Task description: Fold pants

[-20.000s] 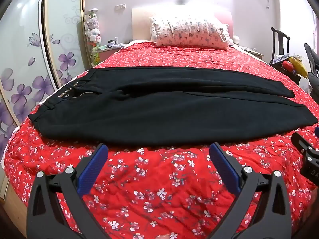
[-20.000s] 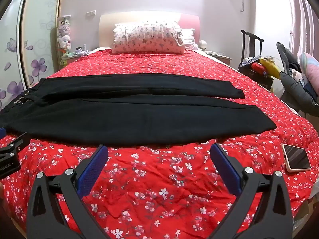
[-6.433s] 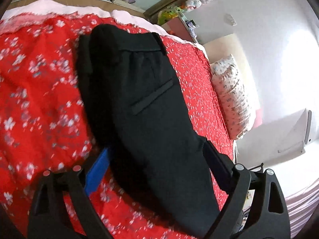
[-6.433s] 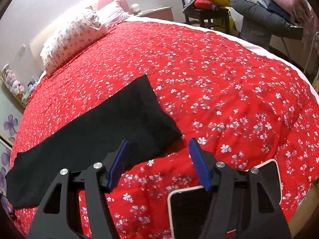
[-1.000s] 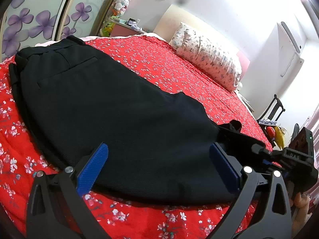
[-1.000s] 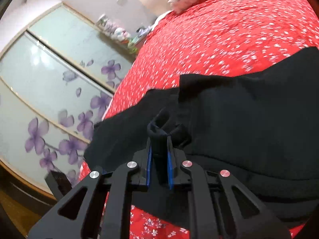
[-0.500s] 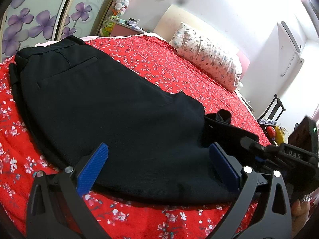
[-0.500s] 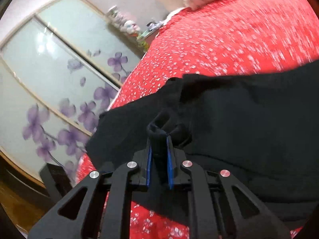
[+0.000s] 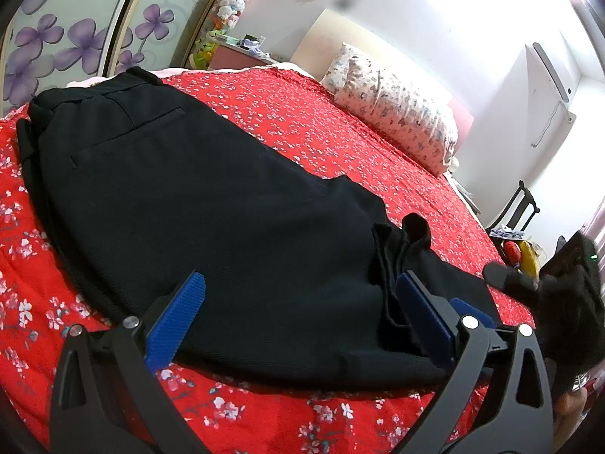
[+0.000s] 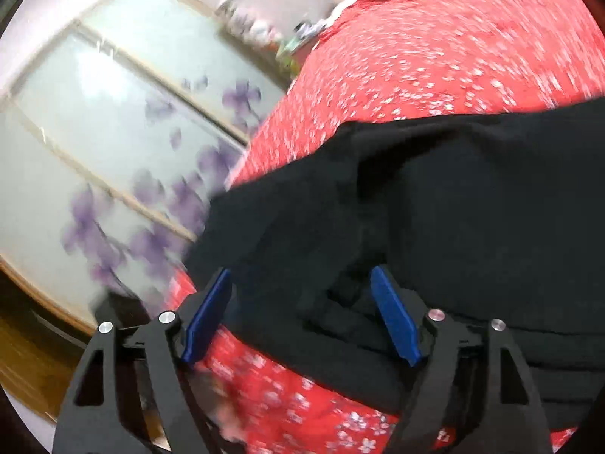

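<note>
The black pants (image 9: 196,204) lie folded lengthwise on the red flowered bedspread (image 9: 340,143), waistband at the left. The leg ends (image 9: 412,234) are folded back and lie bunched on top. My left gripper (image 9: 302,317) is open, low over the near edge of the pants. My right gripper (image 10: 302,302) is open, its blue fingers either side of the dropped black cloth (image 10: 435,208). It also shows at the right of the left wrist view (image 9: 559,295).
A flowered pillow (image 9: 393,102) lies at the headboard. A wardrobe with purple flower doors (image 9: 75,34) stands along the left of the bed. A chair with clutter (image 9: 518,223) stands at the far right.
My right gripper has opened and let go of the leg ends, which now lie bunched on the pants. The right view is blurred with motion. My left gripper has not moved.
</note>
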Action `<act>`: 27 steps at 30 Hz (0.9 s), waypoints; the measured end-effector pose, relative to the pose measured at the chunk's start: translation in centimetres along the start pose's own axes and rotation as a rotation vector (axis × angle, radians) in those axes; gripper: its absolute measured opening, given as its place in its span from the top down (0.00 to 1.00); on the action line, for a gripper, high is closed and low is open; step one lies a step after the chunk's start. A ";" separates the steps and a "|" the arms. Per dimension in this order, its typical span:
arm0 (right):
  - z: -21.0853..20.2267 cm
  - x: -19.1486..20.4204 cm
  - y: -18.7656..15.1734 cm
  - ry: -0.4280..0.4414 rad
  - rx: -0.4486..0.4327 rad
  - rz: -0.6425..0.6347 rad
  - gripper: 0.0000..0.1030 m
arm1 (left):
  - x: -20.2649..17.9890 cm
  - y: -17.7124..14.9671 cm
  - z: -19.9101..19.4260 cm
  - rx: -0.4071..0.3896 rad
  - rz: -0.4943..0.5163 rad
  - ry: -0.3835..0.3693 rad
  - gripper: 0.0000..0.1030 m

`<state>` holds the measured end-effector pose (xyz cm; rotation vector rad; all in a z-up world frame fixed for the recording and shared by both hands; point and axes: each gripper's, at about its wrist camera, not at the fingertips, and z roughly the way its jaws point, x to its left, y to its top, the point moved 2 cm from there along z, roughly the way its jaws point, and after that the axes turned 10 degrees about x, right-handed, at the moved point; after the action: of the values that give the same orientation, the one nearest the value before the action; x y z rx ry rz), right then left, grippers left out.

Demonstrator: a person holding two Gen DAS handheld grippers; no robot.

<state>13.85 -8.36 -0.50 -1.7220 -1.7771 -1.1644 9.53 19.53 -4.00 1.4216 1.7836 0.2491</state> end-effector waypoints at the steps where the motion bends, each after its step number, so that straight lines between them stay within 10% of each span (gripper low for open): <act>1: 1.0 -1.3 0.0 -0.007 0.052 0.047 0.25 | 0.0 0.0 0.0 0.000 0.000 0.000 0.02; 6: 0.5 -0.6 -1.0 -0.063 0.105 -0.051 0.30 | -0.2 -0.1 -0.1 0.000 0.009 0.009 0.02; 16: -9.0 -2.5 -8.2 0.036 -0.269 -0.247 0.13 | 8.6 2.9 -7.3 -0.061 -0.361 -0.119 0.02; 27: -7.9 -3.6 -7.8 0.051 -0.226 -0.228 0.13 | 14.1 4.9 -5.3 0.042 -0.571 -0.127 0.02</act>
<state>4.94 -15.93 -0.96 -1.6228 -1.9113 -1.5432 9.02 35.35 -4.22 0.8783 2.0087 -0.1749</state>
